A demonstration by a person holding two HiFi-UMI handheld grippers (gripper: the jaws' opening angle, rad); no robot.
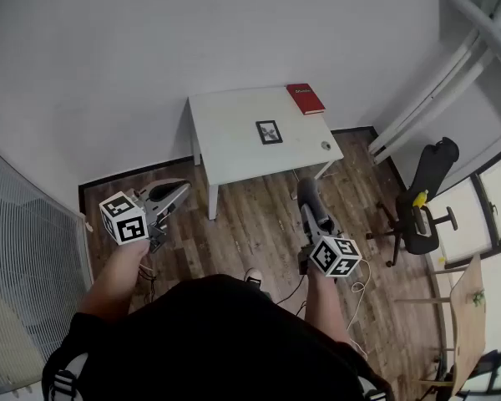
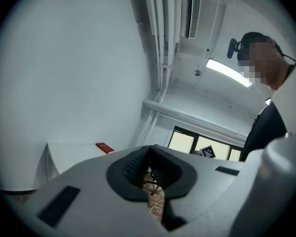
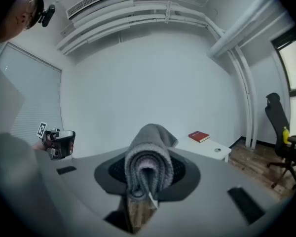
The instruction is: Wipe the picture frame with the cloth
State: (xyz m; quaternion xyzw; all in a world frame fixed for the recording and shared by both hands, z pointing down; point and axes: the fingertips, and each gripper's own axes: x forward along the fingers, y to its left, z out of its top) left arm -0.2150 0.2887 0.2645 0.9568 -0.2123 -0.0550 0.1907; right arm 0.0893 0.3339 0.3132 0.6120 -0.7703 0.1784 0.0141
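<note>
No words or numbers can be read anywhere. The red book on the tabletop, upper middle of the head view, has a faint mark on its cover, too small to make out. The left cube and right cube, in the lower half, carry only black-and-white square patterns, no letters. The frame shows no legible writing.
</note>
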